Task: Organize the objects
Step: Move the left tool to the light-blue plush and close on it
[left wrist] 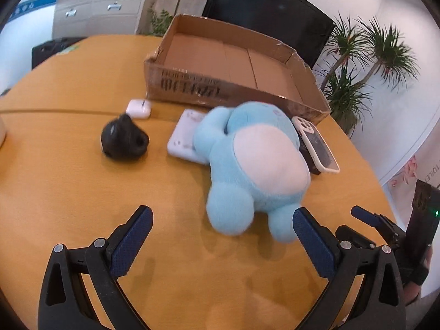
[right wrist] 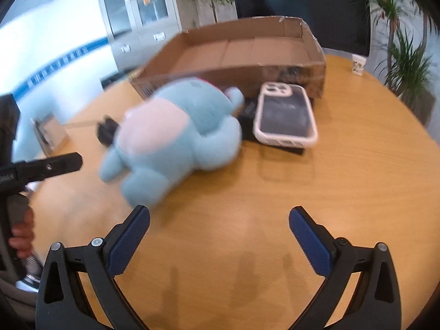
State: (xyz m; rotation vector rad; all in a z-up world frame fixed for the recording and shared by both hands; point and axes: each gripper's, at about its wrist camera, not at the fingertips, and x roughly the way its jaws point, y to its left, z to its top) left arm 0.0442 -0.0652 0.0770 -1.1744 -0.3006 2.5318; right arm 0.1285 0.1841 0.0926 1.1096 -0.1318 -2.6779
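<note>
So on the orange tabletop (left wrist: 68, 181), going left to right: a black lumpy thing (left wrist: 124, 140) (too blurry to name), a white earbuds case (left wrist: 138, 107) behind it, then a white flat device (left wrist: 183, 137) half under the blue plush toy (left wrist: 247, 165), which lies on its back, and a phone in a white case (left wrist: 316, 144) just beside the toy, resting on something dark. The open cardboard box (left wrist: 233, 63) sits behind all of it, nothing visible inside.

Only the left wrist view shows the earbuds case and white device. The right one instead catches a paper cup (right wrist: 358, 64) far right near the tabletop edge, plus lots of bare wood right of the phone.

Left gripper (left wrist: 222, 232) has its fingers spread wide, holding nothing, with the plush's feet just by the right finger. Right gripper (right wrist: 220, 231) is wide apart and empty too, plush just past its left finger (right wrist: 129, 243).
</note>
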